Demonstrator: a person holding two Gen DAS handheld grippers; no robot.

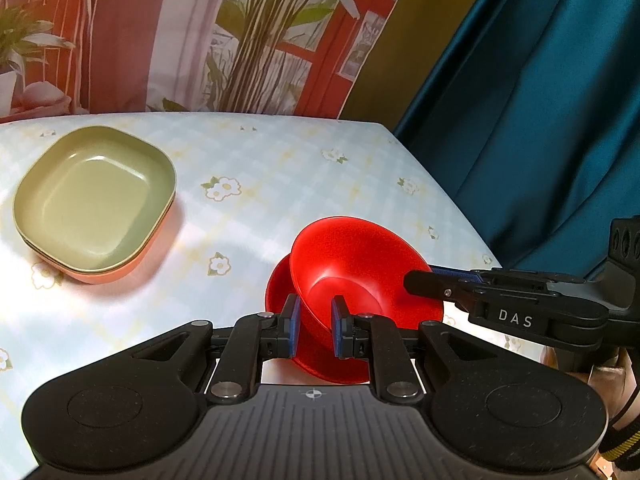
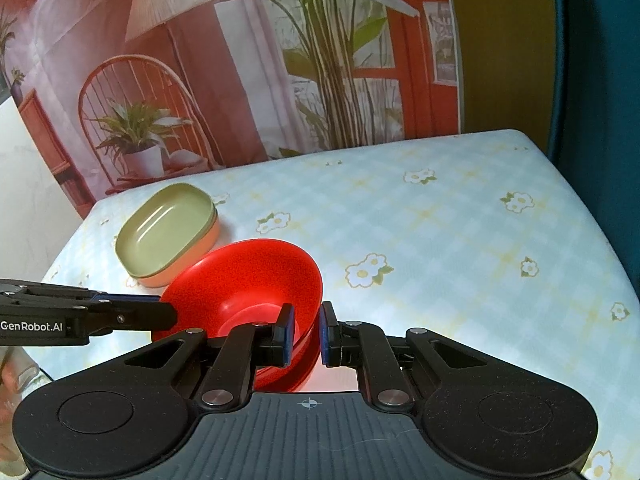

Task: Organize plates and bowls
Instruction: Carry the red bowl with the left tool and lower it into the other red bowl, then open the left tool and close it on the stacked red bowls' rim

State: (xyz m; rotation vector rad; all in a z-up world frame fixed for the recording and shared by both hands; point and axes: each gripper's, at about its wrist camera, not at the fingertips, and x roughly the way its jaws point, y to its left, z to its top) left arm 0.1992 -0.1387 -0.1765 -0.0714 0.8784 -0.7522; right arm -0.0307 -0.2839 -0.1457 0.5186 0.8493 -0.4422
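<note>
Nearest, a red bowl (image 1: pixel 352 256) is pinched at its near rim by the left tongs (image 1: pixel 314 326), one pad inside the wall and one outside. The same bowl is gripped at its opposite rim by the right tongs (image 2: pixel 308 332), likewise with the wall between the pads. Both tongs are thus pressed nearly together on the thin rim, and each pair is seen entering the other's view from the side.

The held bowl is tilted, its mouth turned away from the left tongs, and it is seen sitting partly into a second red bowl (image 1: pixel 280 284) that lies beneath it on the bench (image 1: pixel 280 184). Whether the two are fully nested cannot be told. Nothing is seen inside either bowl.

Farther off, toward the far left corner of the bench, a stack of square dishes is found: a green dish (image 1: pixel 96 196) nested on top of an orange dish (image 1: pixel 108 276), the top one empty. That stack stands well apart from the red bowls. Seating the tilted bowl level in the lower one is judged to be the move on hand.
</note>
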